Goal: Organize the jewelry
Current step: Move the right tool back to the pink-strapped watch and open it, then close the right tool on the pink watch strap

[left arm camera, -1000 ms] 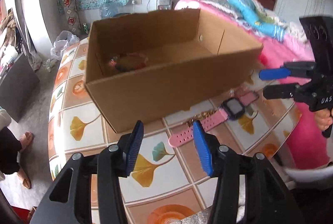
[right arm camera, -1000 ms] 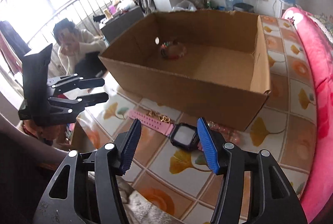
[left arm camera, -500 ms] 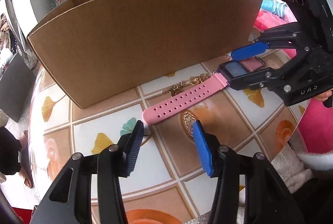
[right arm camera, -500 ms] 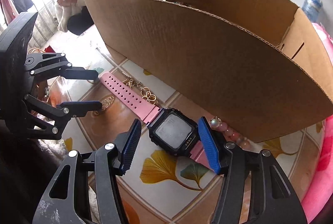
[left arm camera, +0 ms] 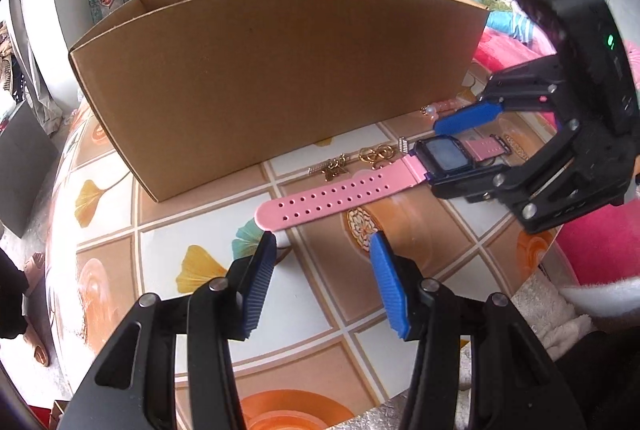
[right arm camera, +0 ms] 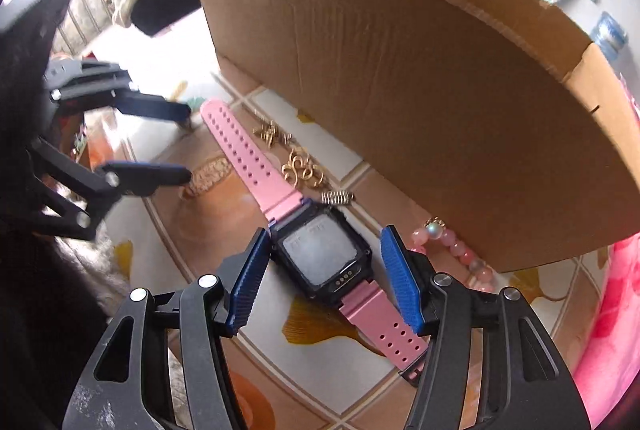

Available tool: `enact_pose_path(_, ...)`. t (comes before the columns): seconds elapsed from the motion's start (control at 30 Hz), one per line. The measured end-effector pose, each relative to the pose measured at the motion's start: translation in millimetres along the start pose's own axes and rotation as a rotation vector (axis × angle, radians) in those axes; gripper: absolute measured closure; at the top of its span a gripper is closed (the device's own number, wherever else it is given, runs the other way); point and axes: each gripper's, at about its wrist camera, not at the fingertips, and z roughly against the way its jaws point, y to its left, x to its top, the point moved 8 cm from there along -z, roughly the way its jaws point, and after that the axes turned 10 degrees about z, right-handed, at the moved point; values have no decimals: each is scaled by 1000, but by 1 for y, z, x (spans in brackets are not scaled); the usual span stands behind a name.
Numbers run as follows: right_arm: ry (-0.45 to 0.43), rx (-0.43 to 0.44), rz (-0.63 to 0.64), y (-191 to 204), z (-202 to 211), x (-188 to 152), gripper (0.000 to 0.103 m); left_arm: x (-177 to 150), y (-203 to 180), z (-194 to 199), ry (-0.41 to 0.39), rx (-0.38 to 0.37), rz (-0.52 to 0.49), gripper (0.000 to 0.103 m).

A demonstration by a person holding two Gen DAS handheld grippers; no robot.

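Only the right wrist view shows the right gripper (right arm camera: 324, 262) spread around the pink watch (right arm camera: 320, 254) lying on the table (right arm camera: 168, 134) near the cardboard box (right arm camera: 420, 78), whose inside is hidden, while the left gripper (left arm camera: 322, 254) is spread too.

Bright daylight fills both views, blowing out the far left of the right wrist view. Fisheye bending curves the edges, with dark vignetted corners. The left gripper (right arm camera: 188, 146) there looks motion-blurred.

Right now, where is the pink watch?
The pink watch lies flat on the tiled table in front of the cardboard box, its face between the open right claw fingers, gold chain beside its strap.
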Motion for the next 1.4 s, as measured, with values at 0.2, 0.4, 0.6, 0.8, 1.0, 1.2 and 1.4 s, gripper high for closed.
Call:
enact_pose_path(0.2,8,42,14,7,1,0,55,3,-7,9,-50,14,-40,55)
enact_pose_path(0.4,-6,273,-91,-7,1,-7,55,3,-27,9,-70,52,-171,55)
enact_pose_path(0.6,20,479,-177,-21,1,-11,55,-4,-43,1,-74,107,-278,55)
enact_pose_path(0.8,38,534,-155,-23,5,-15,55,7,-49,-14,-60,149,-282,79)
enact_pose_path(1.0,19,511,-178,-23,8,-15,55,17,-45,-17,-17,77,-173,95)
enact_pose_path(1.2,-17,407,-144,-16,14,-21,54,28,-25,-23,108,-54,42,100)
enact_pose_path(1.4,-33,263,-139,-17,19,-34,63,38,-11,-28,154,-121,152,100)
